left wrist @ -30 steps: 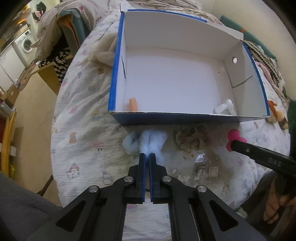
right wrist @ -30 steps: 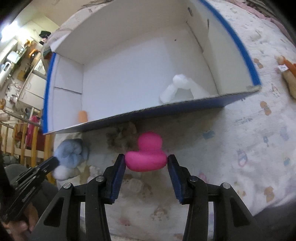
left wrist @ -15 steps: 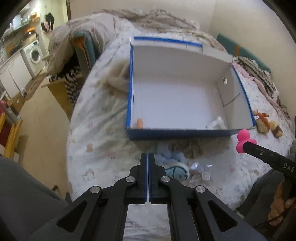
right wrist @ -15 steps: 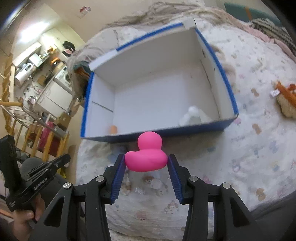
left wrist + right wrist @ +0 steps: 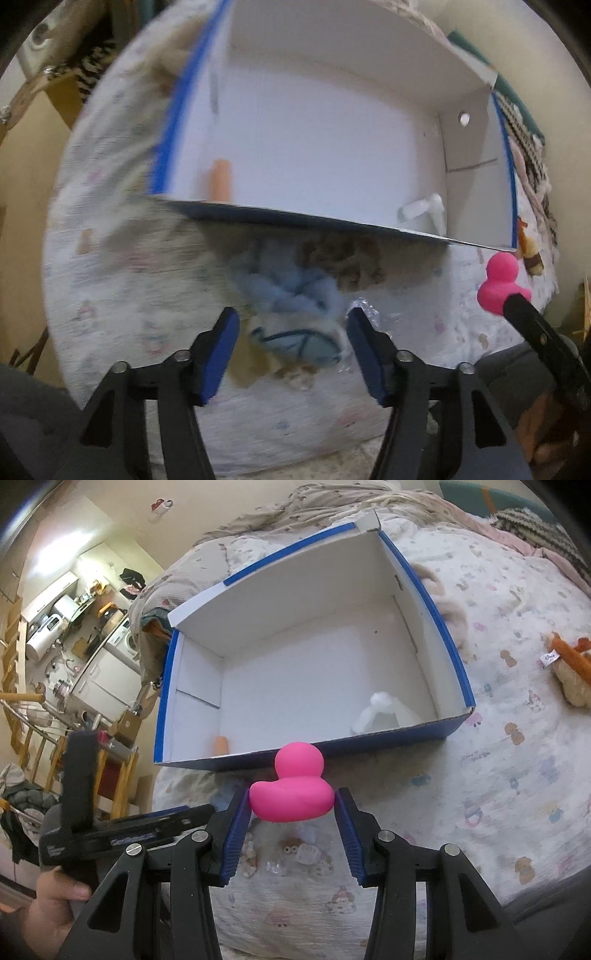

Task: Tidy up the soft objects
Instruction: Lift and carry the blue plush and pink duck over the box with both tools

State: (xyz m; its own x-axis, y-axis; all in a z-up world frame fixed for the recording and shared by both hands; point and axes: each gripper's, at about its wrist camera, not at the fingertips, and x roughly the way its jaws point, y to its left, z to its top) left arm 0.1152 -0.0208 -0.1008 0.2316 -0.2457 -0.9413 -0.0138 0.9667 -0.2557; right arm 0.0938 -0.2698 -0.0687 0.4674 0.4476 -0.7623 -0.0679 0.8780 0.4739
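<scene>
Pink duck pinched at its flanks by right claw, lifted clear of the bed just short of the blue-edged box, presumably for dropping inside. Head up, facing away toward the box; long axis crosswise between the pads. Blue plush (blurred) lying on the bed before the box, straddled by left claw, spread wide, apparently ready to close.

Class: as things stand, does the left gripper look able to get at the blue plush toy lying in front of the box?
Probably yes: the left gripper is open, the blue plush toy lies between its fingers, and nothing covers it.
</scene>
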